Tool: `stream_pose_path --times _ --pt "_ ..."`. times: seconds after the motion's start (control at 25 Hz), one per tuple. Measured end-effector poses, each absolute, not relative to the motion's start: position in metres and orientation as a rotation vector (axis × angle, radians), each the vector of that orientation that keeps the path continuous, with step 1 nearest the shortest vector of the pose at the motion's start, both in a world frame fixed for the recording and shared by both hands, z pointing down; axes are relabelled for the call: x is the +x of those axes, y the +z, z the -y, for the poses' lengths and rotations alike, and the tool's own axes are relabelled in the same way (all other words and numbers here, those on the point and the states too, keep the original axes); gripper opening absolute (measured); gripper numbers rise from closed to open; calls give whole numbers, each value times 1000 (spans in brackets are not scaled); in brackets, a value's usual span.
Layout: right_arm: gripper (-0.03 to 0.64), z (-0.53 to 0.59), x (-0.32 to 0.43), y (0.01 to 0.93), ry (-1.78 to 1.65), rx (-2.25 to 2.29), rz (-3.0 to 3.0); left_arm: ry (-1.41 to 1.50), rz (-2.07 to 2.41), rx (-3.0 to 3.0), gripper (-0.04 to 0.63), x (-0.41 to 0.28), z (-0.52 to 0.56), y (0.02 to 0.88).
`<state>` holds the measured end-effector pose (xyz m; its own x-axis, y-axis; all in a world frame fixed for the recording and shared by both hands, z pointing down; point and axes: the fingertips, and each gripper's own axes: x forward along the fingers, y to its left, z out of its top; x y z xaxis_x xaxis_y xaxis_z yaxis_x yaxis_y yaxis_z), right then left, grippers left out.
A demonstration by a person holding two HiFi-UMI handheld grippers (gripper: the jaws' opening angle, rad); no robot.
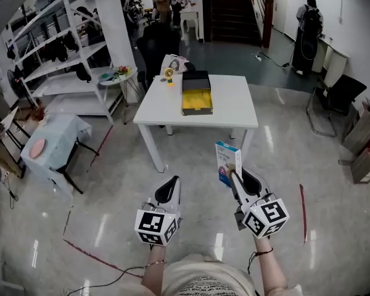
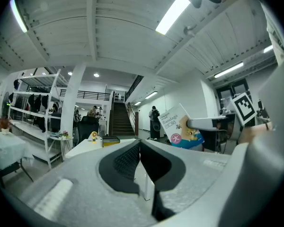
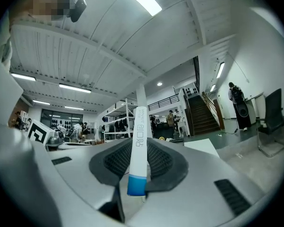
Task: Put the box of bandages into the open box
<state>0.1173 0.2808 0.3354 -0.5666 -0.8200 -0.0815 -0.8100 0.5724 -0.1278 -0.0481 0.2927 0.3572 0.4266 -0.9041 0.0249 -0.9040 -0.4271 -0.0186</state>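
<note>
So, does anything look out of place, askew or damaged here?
Nothing stands out. The right gripper holds the bandage box, which looks intact; the open box sits squarely on the table, and the left gripper is shut and empty.

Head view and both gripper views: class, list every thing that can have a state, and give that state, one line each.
box of bandages: upright, clamped in the right gripper, in the air.
right gripper: shut on the box of bandages.
left gripper: shut, nothing between its jaws.
open box: lid raised, standing on the white table.
</note>
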Motion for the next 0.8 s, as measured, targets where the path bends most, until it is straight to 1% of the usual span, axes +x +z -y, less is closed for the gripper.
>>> stream_pose_path --times 0.4,0.56,0.8 --pt "91 -266 130 346 -154 -1370 -2675 -40 -1739 -2633 23 -39 -282 364" --pt "91 -248 139 349 -164 -1380 -2672 -38 -1740 -2638 23 -32 -263 366" --pt "91 -203 132 358 -191 -1399 -2669 -38 -1746 -2651 23 -42 -217 375"
